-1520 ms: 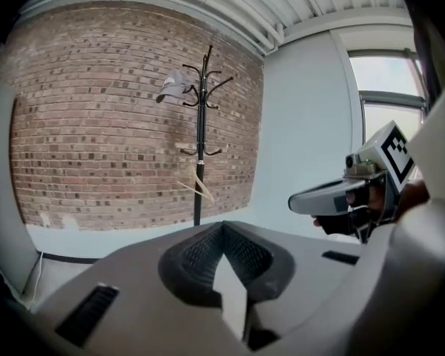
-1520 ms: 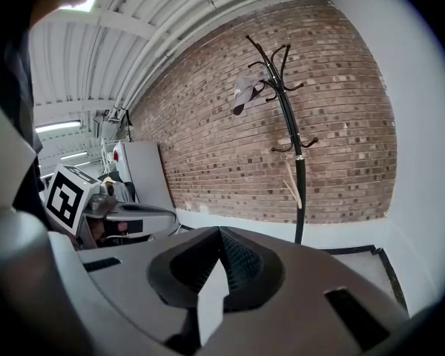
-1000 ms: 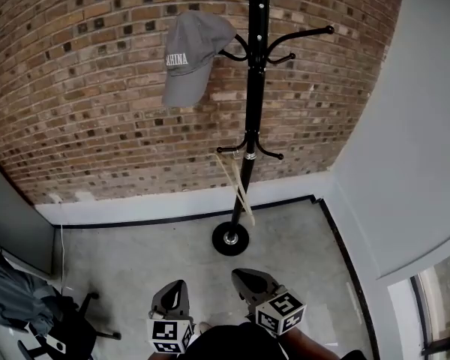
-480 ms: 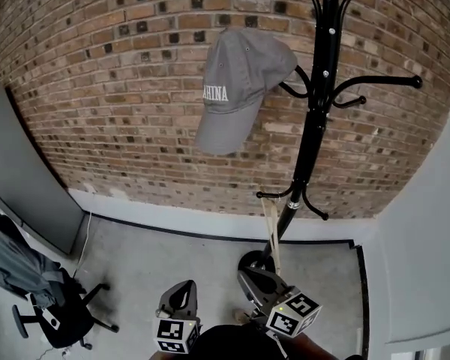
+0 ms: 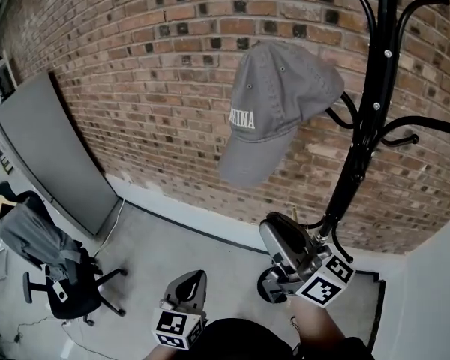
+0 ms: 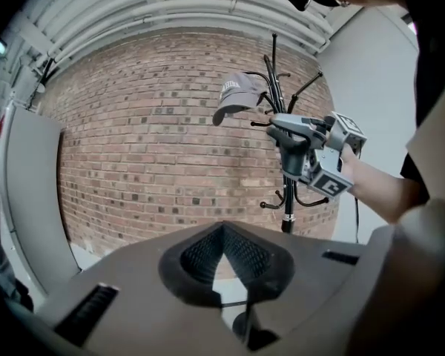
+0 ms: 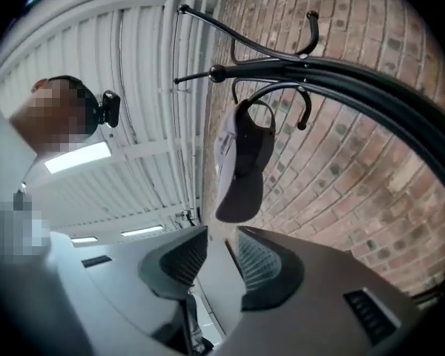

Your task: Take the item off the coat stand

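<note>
A grey cap (image 5: 274,107) with white lettering hangs from a hook of the black coat stand (image 5: 364,126) in front of the brick wall. My right gripper (image 5: 279,235) is raised below the cap and clear of it. Its jaws are opening, with a narrow gap and nothing between them. The right gripper view shows the cap (image 7: 241,169) straight beyond the right gripper (image 7: 221,236), hanging under the stand's curved arms (image 7: 341,73). My left gripper (image 5: 191,285) stays low and shut, holding nothing. In the left gripper view, the cap (image 6: 237,99) is far off, beyond the left gripper (image 6: 224,232).
A grey panel (image 5: 52,156) leans on the wall at the left. An office chair with a grey jacket (image 5: 49,253) stands at the lower left. The stand's lower hooks (image 5: 337,257) jut out close to my right gripper. A white wall closes the corner at the right.
The head view has swung up and left, so the cap looks larger and nearer. My right gripper has risen toward the cap and its jaws have parted. The left gripper stays low.
</note>
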Demonstrator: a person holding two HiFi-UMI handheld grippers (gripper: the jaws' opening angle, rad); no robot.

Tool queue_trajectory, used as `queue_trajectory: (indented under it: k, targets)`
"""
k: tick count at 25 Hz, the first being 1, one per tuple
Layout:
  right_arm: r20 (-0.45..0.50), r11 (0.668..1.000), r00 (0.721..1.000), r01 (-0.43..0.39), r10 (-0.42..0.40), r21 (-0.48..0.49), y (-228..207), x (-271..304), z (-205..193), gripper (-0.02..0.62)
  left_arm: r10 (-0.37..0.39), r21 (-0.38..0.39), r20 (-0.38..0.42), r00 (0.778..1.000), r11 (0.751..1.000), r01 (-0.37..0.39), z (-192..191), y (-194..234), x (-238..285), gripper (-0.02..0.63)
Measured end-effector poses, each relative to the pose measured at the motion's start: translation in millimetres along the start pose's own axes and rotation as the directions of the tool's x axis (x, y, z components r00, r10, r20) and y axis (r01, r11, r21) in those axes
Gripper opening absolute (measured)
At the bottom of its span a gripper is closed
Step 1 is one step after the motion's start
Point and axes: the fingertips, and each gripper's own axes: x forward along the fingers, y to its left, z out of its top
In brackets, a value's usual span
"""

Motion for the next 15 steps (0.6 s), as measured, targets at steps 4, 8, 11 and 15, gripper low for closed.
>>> queue_trajectory:
  k: [4, 8, 11, 15]
  targets:
    - [0.056, 0.991, 0.992, -0.117, 0.113, 0.069, -5.6, 32.5, 22.8, 0.16, 0.069, -0.006, 0.007, 0.998, 0.998, -0.069, 2.7, 13.2, -3.5, 0.041]
    - [0.101, 0.984, 0.98, -0.174, 0.169, 0.046, -5.2, 57.8, 44.7, 0.161, 0.138, -0.032, 0.008, 0.99, 0.99, -0.138, -0.4, 29.7, -13.0, 0.041]
    - [0.119, 0.978, 0.973, -0.204, 0.2, 0.027, -3.5, 72.3, 54.6, 0.161, 0.174, -0.038, 0.018, 0.985, 0.984, -0.173, 1.2, 38.7, -19.0, 0.041]
    - [0.147, 0.972, 0.964, -0.229, 0.221, 0.044, -1.9, 84.9, 61.3, 0.161, 0.203, -0.043, 0.035, 0.979, 0.979, -0.201, 5.7, 46.8, -25.3, 0.041]
